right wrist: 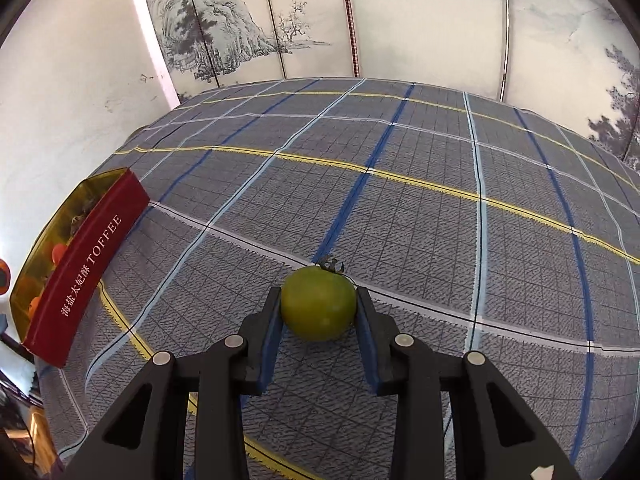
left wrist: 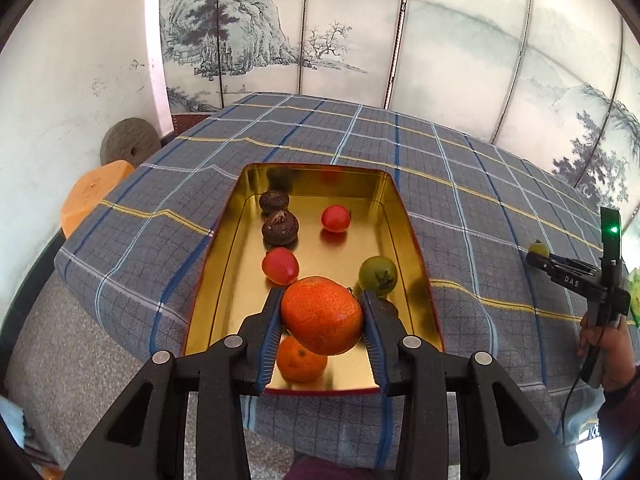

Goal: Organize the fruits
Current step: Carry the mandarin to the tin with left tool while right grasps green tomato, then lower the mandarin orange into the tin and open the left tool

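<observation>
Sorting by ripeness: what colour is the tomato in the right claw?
Green tomato, clearest in the right wrist view.

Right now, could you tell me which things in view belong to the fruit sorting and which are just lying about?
Job: orange in left gripper; green tomato in right gripper; tin.
Lying about: stone disc; orange stool.

Lighting: bright, diffuse daylight through the translucent painted screen (left wrist: 400, 40). Glare and reflections on the gold tin (left wrist: 400, 248) interior (soft shadows under fruit). Strong fisheye curvature, dark vignetted corners; slight blur toward edges.
</observation>
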A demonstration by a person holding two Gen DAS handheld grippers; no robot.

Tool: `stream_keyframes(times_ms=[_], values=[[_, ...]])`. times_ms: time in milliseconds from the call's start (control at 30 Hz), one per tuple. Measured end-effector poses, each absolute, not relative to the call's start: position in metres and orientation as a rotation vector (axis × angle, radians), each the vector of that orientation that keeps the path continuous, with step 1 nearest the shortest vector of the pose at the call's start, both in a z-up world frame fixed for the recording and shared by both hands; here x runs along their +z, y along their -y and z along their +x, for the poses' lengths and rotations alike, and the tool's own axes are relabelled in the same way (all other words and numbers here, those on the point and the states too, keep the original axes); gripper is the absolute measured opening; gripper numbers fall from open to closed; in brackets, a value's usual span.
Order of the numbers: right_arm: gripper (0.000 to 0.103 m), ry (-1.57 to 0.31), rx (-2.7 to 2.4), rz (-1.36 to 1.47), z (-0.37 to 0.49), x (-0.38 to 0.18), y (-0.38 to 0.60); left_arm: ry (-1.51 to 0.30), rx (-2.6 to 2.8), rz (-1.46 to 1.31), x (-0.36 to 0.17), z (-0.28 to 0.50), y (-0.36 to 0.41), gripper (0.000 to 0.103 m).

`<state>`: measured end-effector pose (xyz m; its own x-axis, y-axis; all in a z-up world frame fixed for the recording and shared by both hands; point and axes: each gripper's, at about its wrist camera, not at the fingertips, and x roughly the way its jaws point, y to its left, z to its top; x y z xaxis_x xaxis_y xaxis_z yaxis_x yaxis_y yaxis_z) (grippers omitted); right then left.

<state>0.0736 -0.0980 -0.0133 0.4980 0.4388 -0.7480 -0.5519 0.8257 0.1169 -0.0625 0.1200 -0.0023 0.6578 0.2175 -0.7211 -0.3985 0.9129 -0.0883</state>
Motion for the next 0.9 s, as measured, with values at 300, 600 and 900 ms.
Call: stream_keyframes(times_ms=[300,600,900], values=[[0.032,-0.865,0.582,-0.182,0.072,-0.016,0.090,-0.781,0.346,-0.205,-0.007,-0.039,-0.124,0.039],[0.032,-0.864,0.577,-0.188,0.073,-0.016,0.088,-0.796,0.336,-0.157,-0.014,-0.020,-0.124,0.040],[0.032,-0.863,0.577,-0.190,0.073,-0.017,0.088,-0.799,0.341,-0.130,-0.016,-0.008,-0.130,0.040]])
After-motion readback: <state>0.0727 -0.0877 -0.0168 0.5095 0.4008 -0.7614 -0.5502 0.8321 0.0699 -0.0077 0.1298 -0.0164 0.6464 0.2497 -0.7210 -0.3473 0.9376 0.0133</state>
